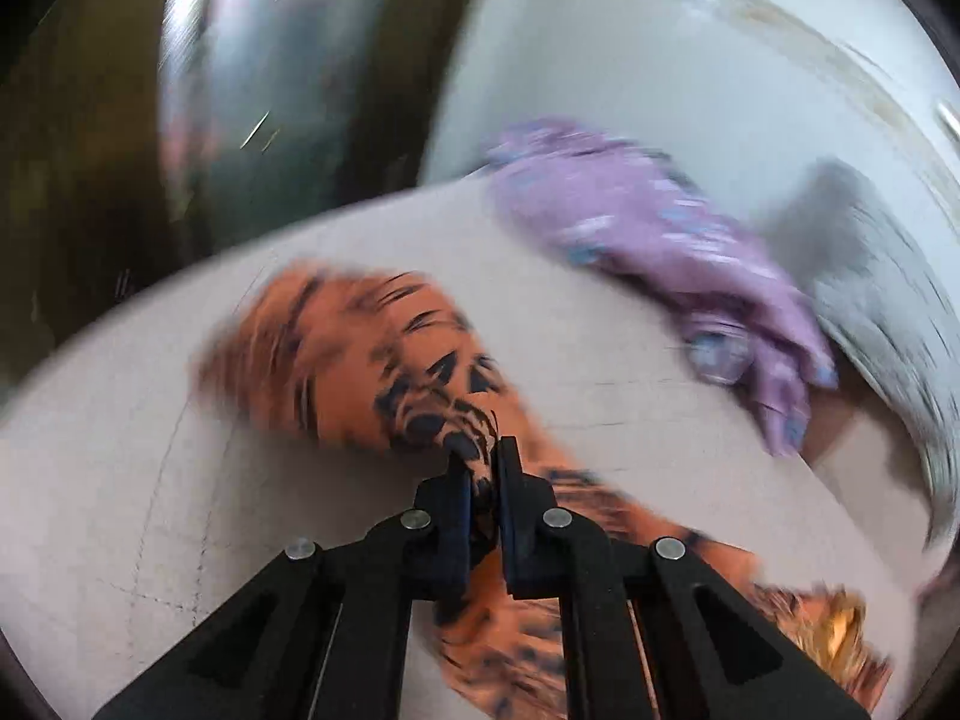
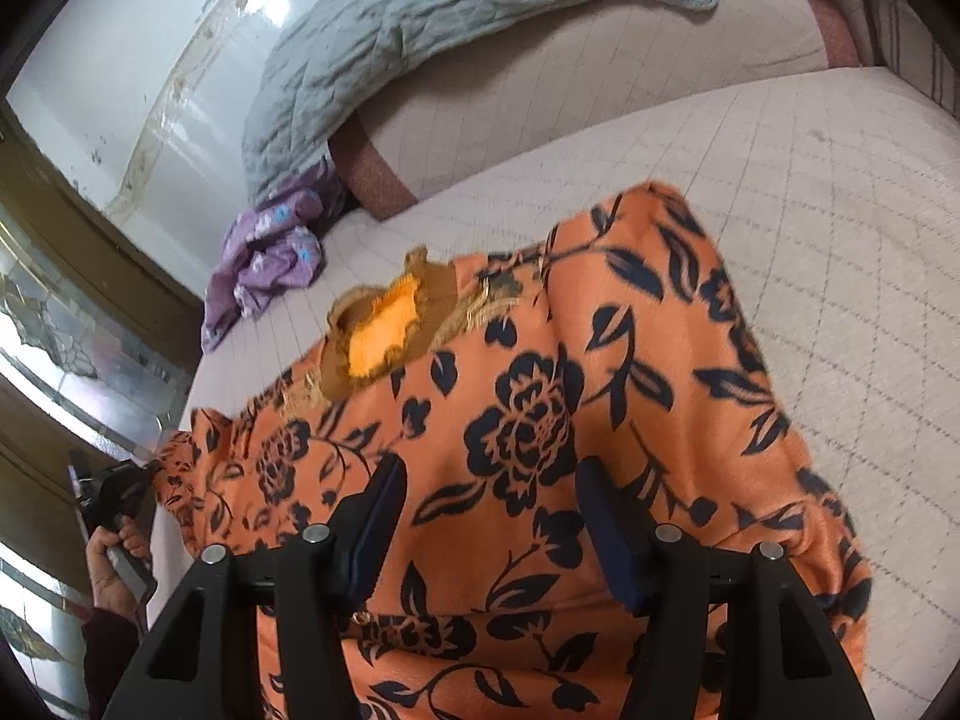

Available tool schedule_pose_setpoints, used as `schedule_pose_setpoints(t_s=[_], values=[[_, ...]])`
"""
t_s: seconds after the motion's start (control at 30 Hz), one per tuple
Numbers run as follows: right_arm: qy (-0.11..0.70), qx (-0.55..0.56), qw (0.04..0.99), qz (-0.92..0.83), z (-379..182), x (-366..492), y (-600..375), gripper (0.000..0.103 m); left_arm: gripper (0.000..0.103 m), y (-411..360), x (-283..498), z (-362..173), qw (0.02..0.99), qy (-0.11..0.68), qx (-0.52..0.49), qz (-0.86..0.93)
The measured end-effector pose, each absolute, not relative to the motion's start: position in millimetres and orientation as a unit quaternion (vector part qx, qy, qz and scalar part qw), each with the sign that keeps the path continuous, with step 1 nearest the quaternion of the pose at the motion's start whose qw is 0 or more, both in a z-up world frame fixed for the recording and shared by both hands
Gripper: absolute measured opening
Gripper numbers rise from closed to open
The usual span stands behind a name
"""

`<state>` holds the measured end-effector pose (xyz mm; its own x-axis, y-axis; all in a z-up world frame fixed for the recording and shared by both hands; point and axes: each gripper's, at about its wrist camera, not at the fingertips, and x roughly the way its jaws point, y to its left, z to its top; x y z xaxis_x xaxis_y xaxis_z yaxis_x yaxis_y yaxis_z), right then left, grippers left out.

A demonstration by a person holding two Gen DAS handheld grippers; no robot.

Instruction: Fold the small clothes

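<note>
Your orange garment (image 2: 540,420) carries a black print of roses and leaves, with a yellow-orange lining inside a brown-gold trimmed neckline (image 2: 384,324). Beyond it you have a purple cloth (image 2: 264,264) with blue and white flowers (blurred in the left view), a pale grey-blue quilt (image 2: 420,30) and a beige stitched mattress (image 2: 780,180).

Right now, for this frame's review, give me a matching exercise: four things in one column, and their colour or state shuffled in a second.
Things:
1. left tongs
2. right tongs
3. crumpled garment
4. quilted blanket

States:
A. purple, bunched near the wall
B. open above the fabric
C. pale grey-blue, behind the purple one
D. shut on the orange floral garment

Pairs: 1-D, 2-B, 3-A, 4-C
</note>
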<state>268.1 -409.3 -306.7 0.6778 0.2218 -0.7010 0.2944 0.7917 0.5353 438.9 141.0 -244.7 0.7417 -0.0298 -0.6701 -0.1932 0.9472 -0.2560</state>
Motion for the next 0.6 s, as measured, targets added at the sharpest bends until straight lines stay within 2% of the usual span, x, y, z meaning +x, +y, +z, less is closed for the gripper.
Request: schedule_pose_setpoints(t_s=[0.17, 0.37, 0.5, 0.6], values=[[0.376, 0.332, 0.864, -0.034, -290.2, 257.4, -421.8, 0.063, 0.007, 19.3, 395.1, -194.7, 0.942, 0.327, -0.028, -0.07], [0.344, 0.352, 0.869, -0.053, -273.4, 241.2, -442.1, 0.063, 0.008, -127.2, 322.6, -196.7, 0.911, 0.338, 0.086, -0.222], [0.328, 0.366, 0.869, -0.064, -266.0, 229.7, -454.8, 0.063, 0.017, -190.0, 273.5, -230.2, 0.865, 0.38, 0.171, -0.279], [0.331, 0.382, 0.861, -0.064, -266.2, 224.8, -462.9, 0.063, 0.031, -180.6, 258.2, -238.8, 0.851, 0.419, 0.163, -0.27]])
